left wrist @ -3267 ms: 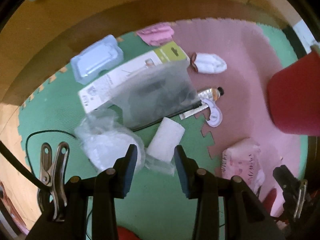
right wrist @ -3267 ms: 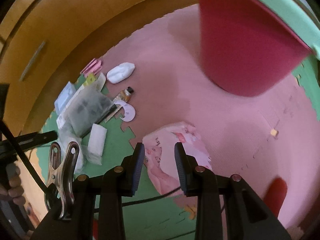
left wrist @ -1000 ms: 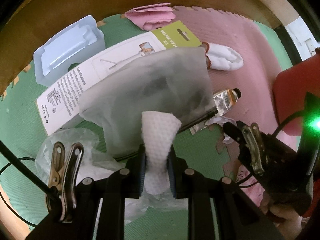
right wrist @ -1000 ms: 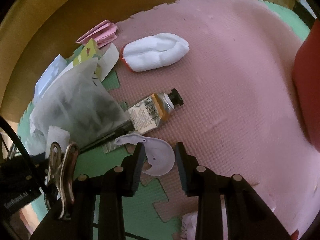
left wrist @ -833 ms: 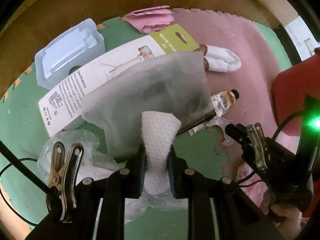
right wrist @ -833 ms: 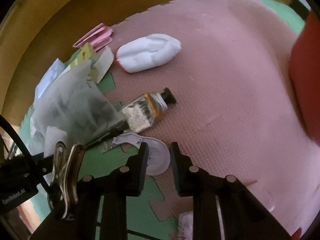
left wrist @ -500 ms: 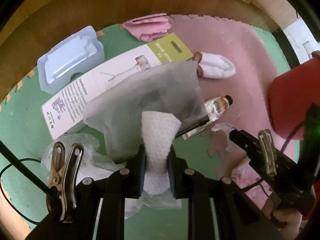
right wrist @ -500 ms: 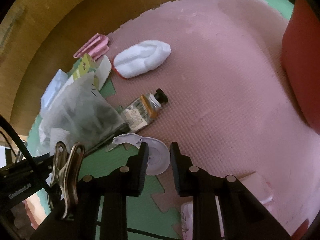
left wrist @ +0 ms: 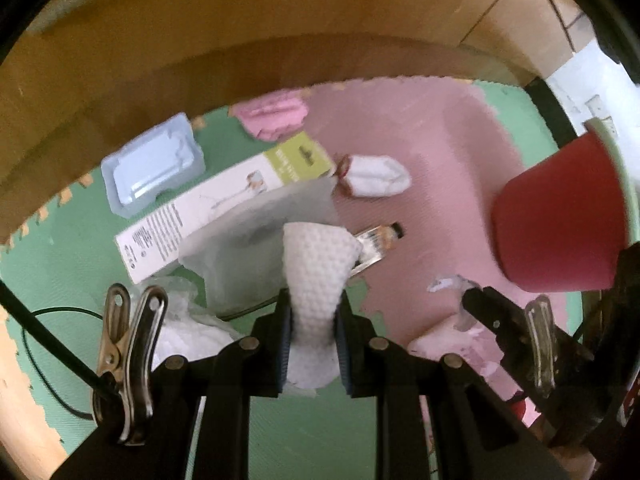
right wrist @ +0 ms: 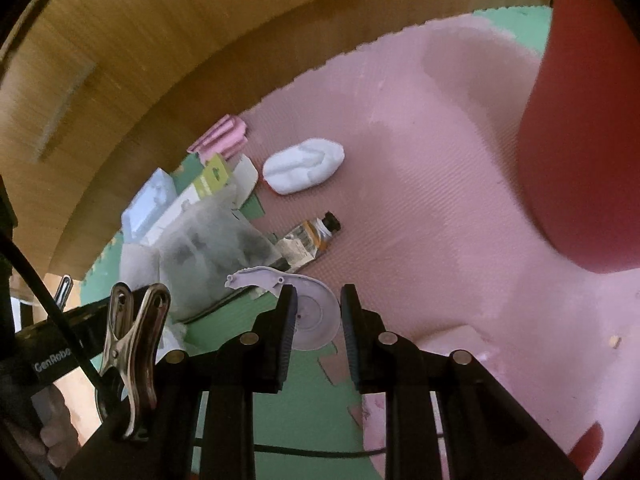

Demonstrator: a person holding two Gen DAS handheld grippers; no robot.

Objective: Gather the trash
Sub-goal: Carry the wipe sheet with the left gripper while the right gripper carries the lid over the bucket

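My left gripper is shut on a white dimpled paper towel, held clear of the green mat. My right gripper is shut on a white plastic disc-shaped piece, lifted off the floor. In the left wrist view that piece hangs at the right gripper's tip. A red bin stands on the pink mat to the right, large at the right edge of the right wrist view.
On the mats lie a grey translucent bag, a white and green box, a blue plastic tray, pink folded paper, a white wad, a tube, crumpled clear plastic and a pink packet. Wooden panels close off the back.
The right jaws closed on the plastic piece. Both grippers then rose with their items, and the litter on the mats now looks smaller and farther below.
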